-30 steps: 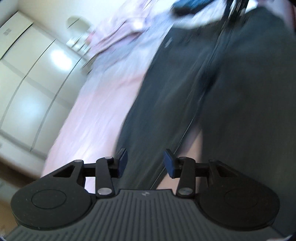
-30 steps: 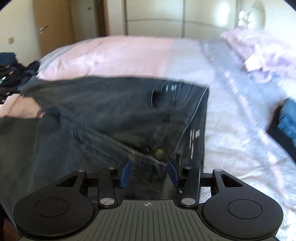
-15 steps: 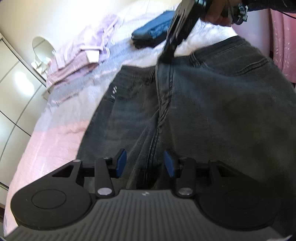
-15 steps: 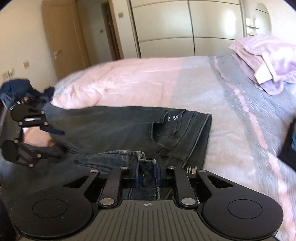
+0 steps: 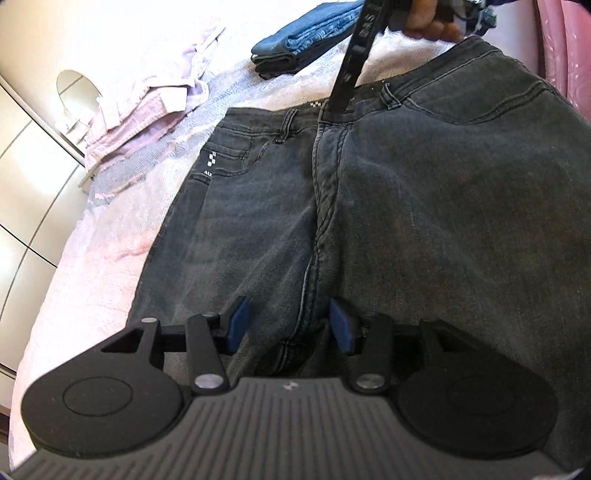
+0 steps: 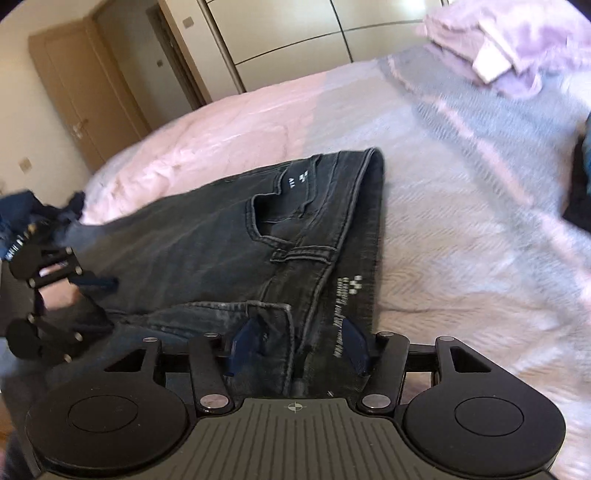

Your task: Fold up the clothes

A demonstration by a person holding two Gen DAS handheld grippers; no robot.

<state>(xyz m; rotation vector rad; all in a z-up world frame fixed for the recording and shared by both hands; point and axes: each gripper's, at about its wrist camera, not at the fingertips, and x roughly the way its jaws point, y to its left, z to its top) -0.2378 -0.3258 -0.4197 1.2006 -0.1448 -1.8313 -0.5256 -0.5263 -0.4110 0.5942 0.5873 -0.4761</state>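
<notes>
In the left wrist view, a folded stack of blue denim [image 5: 306, 37] lies at the top centre on the pink and grey woven bedspread [image 5: 110, 251], with a rumpled pile of lilac cloth [image 5: 147, 99] at upper left beside pale wardrobe doors [image 5: 22, 173]. The dark grey pair of jeans [image 5: 424, 206] spreads across the centre and right, seat side up. A small white checker mark with the letters "ALL" sits near its left waistband. The left tongs [image 5: 288, 326] stand open at the bottom centre, astride the centre seam without pressing it. At top centre the right tongs [image 5: 340, 101] reach the waistband, held by a hand [image 5: 428, 22].

In the right wrist view, a wooden door [image 6: 85, 107] stands at upper left and the lilac pile at upper right. The jeans run from centre to left on the bed, with white printed lettering too small to read inside the waistband. The right tongs [image 6: 295, 347] have just been opening; the waistband edge lies between the blue pads, unpinched. The left tongs appear at the left edge over the denim.
</notes>
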